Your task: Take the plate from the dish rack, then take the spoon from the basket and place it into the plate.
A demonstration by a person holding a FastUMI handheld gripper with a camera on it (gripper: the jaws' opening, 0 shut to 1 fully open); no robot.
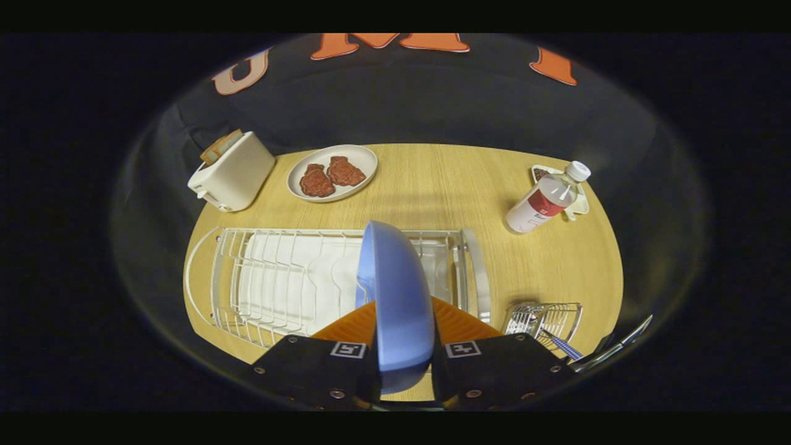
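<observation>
A blue plate (395, 296) stands on edge between my two fingers, and my gripper (405, 349) is shut on its rim. The plate is held above the white wire dish rack (278, 278), which lies just ahead of and below the fingers on the wooden table (445, 185). To the right of the fingers sits a small wire basket (547, 318) with a spoon (563, 346) in it, its blue handle sticking out toward me. The plate's lower edge is hidden between the fingers.
Beyond the rack, a white toaster (233, 172) with toast stands at the far left. A white plate (334, 173) with two reddish-brown pieces of food lies next to it. A plastic bottle (547, 198) stands at the far right, against a small white tray (578, 204).
</observation>
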